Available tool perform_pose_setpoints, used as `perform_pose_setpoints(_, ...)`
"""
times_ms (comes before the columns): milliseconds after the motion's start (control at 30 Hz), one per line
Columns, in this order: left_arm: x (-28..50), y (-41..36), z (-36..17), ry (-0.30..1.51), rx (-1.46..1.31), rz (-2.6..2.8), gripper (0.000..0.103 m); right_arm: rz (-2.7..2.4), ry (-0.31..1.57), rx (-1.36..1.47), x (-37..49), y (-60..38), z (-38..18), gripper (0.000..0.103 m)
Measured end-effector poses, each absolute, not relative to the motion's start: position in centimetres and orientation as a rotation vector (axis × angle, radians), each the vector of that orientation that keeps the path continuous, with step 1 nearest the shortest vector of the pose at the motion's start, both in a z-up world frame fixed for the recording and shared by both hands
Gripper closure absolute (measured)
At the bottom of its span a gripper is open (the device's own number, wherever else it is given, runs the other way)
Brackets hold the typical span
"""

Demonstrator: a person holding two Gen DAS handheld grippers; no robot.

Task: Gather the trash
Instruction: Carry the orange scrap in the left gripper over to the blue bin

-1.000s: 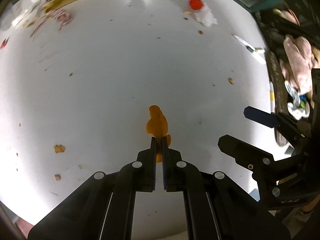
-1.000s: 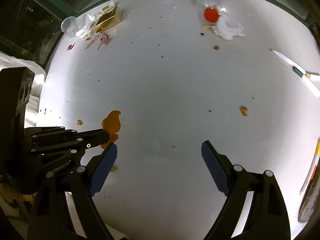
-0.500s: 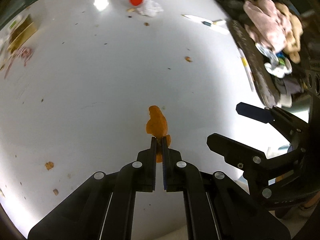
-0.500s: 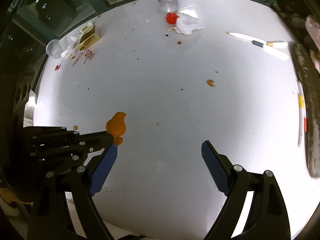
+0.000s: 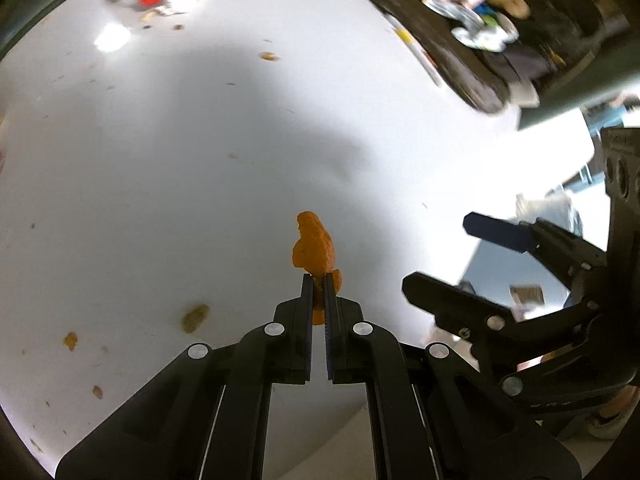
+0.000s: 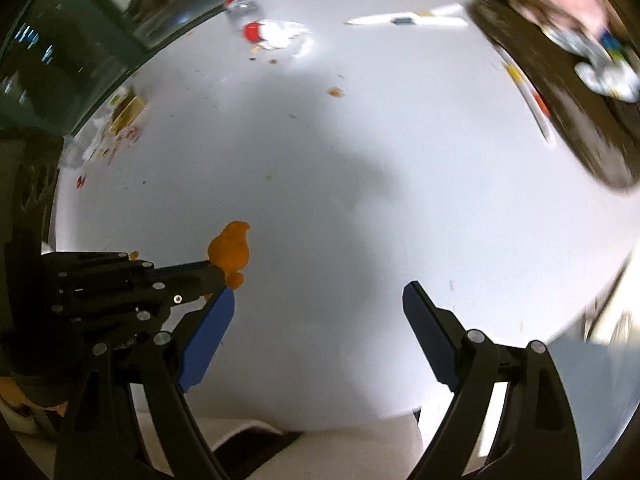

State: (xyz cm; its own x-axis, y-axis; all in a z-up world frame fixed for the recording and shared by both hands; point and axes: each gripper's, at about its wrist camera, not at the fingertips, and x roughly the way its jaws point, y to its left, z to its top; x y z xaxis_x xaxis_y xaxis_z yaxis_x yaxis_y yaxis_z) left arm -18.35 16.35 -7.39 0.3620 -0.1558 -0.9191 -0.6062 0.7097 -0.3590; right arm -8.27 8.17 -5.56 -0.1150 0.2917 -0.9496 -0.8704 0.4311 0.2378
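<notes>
My left gripper is shut on an orange peel, which sticks out past the fingertips above the white table. The same orange peel shows in the right wrist view, pinched at the tip of the left gripper. My right gripper stands wide open with nothing between its blue-padded fingers; it shows in the left wrist view at the right as the right gripper. A dark trash basket holding wrappers and rags lies at the upper right.
A clear bottle with a red cap and crumpled tissue lie at the far edge. White sticks lie beside the basket. A small box and wrappers sit at the left. Crumbs dot the table.
Both grippers have swung toward the basket, which now fills more of the upper right. The orange peel stays pinched in the left gripper. The right gripper has stayed open.
</notes>
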Motion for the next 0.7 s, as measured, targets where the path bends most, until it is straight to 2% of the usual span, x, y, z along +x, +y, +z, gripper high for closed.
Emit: perform_pose_setpoints(700,-8.2,7.0,-5.6,1.243,-0.569,0.051,0.099,0.830,1.317,-0.392,-2.3,-4.9,-3.4,0.020)
